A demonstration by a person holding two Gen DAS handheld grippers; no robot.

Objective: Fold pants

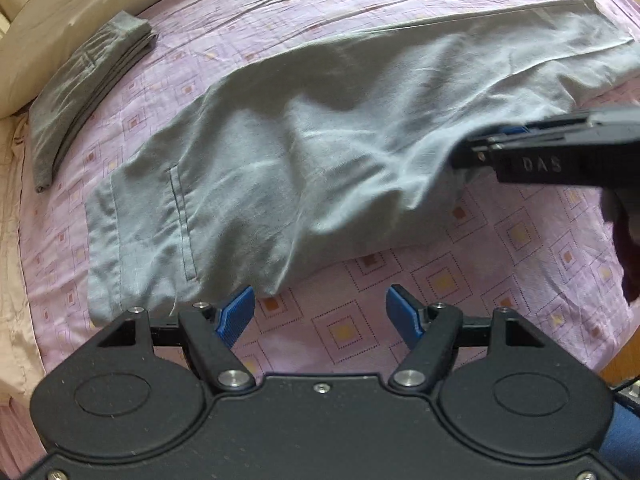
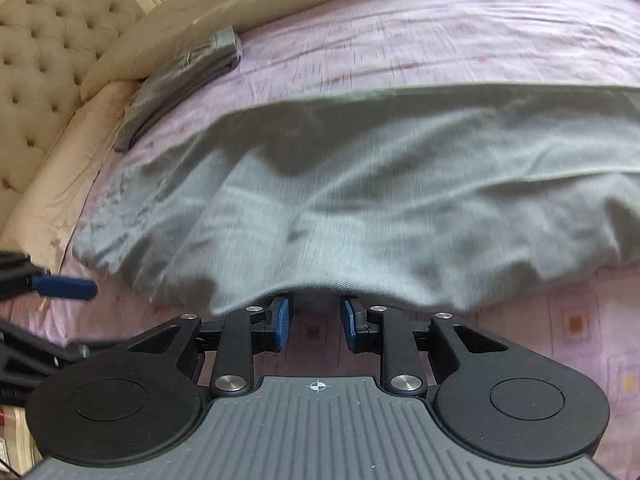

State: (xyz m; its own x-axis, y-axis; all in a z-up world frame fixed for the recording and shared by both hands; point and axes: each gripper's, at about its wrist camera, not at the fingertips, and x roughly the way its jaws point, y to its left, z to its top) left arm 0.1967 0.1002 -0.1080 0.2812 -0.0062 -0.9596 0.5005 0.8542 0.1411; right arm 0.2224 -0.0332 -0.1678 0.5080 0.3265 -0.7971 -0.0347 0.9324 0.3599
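Light grey pants [image 1: 320, 140] lie lengthwise across the pink patterned bedsheet [image 1: 440, 280], waistband to the left and leg hems at the far right. My left gripper [image 1: 320, 300] hovers open over bare sheet just in front of the waist end, with nothing between its blue pads. My right gripper [image 1: 474, 152] comes in from the right at the near edge of the pants. In the right wrist view the pants [image 2: 360, 200] drape over the tips of the right gripper [image 2: 316, 303], which is shut on that raised edge. One blue finger [image 2: 68, 286] of the left gripper shows at the left.
A second pair of pants [image 1: 88, 92], darker grey and folded, lies at the far left beside a beige pillow [image 1: 60, 20]. The folded pair [image 2: 184, 76] sits below a tufted headboard [image 2: 40, 60]. The bed's edge runs along the right side of the left wrist view.
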